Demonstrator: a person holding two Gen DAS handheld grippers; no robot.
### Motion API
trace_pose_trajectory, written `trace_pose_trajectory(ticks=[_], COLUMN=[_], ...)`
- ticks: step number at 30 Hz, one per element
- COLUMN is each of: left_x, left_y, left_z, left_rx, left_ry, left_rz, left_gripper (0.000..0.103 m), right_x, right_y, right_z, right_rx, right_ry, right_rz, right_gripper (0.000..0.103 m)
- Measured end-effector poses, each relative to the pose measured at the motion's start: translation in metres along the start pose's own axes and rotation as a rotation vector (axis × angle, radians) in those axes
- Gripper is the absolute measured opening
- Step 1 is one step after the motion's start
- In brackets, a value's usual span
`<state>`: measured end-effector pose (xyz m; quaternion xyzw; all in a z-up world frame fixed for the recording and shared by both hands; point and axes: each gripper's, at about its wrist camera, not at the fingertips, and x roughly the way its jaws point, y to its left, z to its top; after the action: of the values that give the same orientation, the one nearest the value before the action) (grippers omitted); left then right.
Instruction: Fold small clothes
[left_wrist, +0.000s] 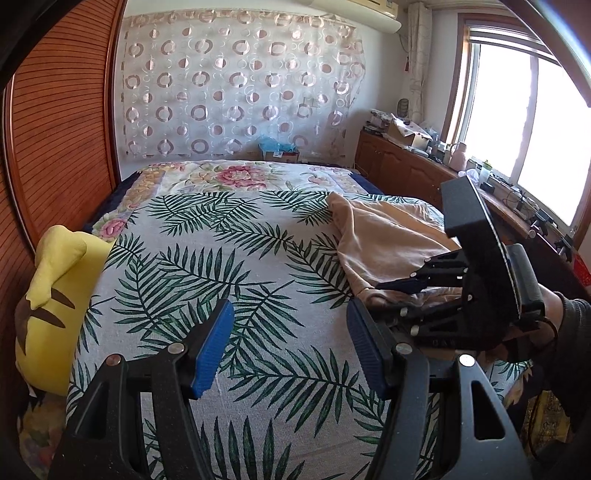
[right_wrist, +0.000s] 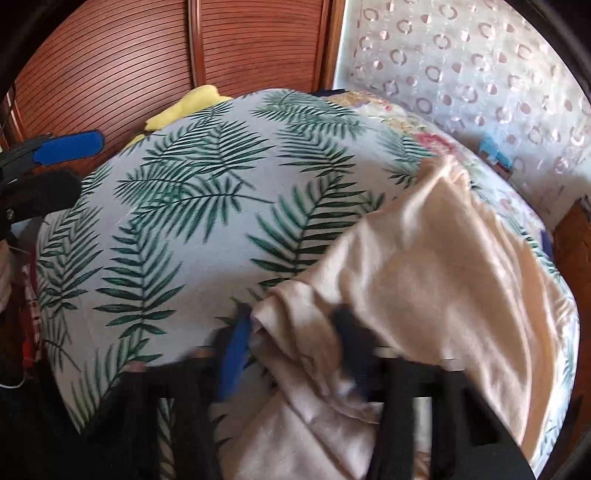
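A beige garment (left_wrist: 384, 240) lies crumpled on the right side of the leaf-print bed cover (left_wrist: 221, 266). My left gripper (left_wrist: 291, 350) is open and empty, above the cover at the near edge. My right gripper (left_wrist: 402, 286) sits to its right, at the garment's near edge. In the right wrist view the garment (right_wrist: 424, 266) bunches between my right gripper's (right_wrist: 291, 343) fingers, with folds draped over the right one. The left gripper's blue pad (right_wrist: 66, 146) shows at the far left of that view.
A yellow plush toy (left_wrist: 55, 295) lies at the bed's left edge against a wooden louvred wardrobe (left_wrist: 62, 129). A floral quilt (left_wrist: 236, 175) covers the far end of the bed. A cluttered wooden cabinet (left_wrist: 413, 155) runs under the window on the right.
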<state>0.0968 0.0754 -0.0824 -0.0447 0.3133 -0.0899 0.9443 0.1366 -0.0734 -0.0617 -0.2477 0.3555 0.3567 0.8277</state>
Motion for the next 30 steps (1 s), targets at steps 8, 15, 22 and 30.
trace_pose_trajectory(ticks=[8, 15, 22, 30], left_x=[0.004, 0.007, 0.01, 0.015], left_y=[-0.004, -0.006, -0.009, -0.014], left_z=[-0.002, -0.003, -0.006, -0.009], left_rx=[0.006, 0.005, 0.012, 0.026], left_ry=[0.01, 0.015, 0.026, 0.045], left_rz=[-0.016, -0.024, -0.022, -0.021], left_gripper=[0.064, 0.064, 0.064, 0.064], right_x=[-0.056, -0.073, -0.014, 0.017], right_y=[-0.047, -0.127, -0.171, -0.197], right_z=[0.024, 0.051, 0.062, 0.06], right_rx=[0.039, 0.103, 0.154, 0.253], right_ry=[-0.128, -0.128, -0.018, 0.05], right_rz=[-0.149, -0.428, -0.612, -0.644], right_gripper=[0.007, 0.007, 0.007, 0.035])
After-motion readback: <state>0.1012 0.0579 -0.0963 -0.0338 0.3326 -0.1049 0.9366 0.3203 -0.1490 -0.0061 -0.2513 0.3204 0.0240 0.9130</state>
